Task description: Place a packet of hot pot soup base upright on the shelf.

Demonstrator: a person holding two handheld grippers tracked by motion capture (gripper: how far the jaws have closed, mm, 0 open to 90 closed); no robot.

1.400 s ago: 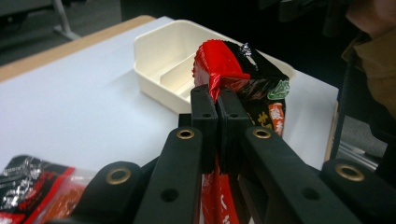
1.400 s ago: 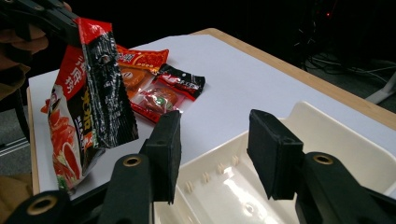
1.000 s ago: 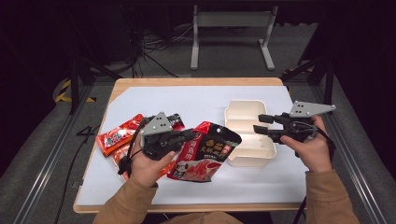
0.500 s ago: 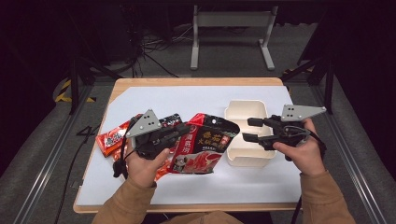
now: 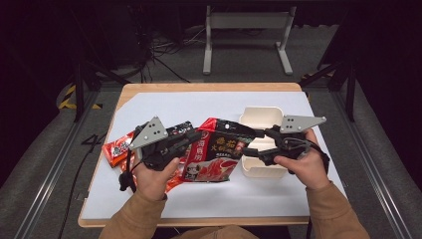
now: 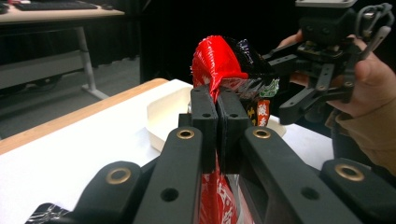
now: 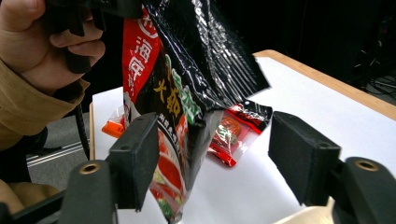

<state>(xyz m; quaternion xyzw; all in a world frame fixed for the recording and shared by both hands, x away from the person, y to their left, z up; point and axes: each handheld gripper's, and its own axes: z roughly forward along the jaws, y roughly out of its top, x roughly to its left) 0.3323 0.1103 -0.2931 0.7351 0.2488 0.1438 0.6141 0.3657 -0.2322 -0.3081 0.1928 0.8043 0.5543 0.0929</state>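
the left gripper has its jaws clamped tight on the top edge of the red and black food pouch, holding it raised off the counter near the middle, just left of the cream takeaway box. in the left gripper view the pouch's edge curls up above the closed pads. the right gripper comes in from the right with its jaws wide; they have just been opening, and in the right gripper view the pouch hangs between the two pads without either one pressing on it.

as a judgement, the work looks to be at an early stage: the pouch is picked up and offered to the second gripper, but the second grip is not yet made, and the pouch is not opened or placed in the box. what is left is closing the right jaws on the pouch and then dealing with it at the box.

other snack packets lie flat on the counter at the left, partly under the left hand. the box sits right under the right gripper, so it could be knocked. the pouch is limp and glossy and may slip or fold.
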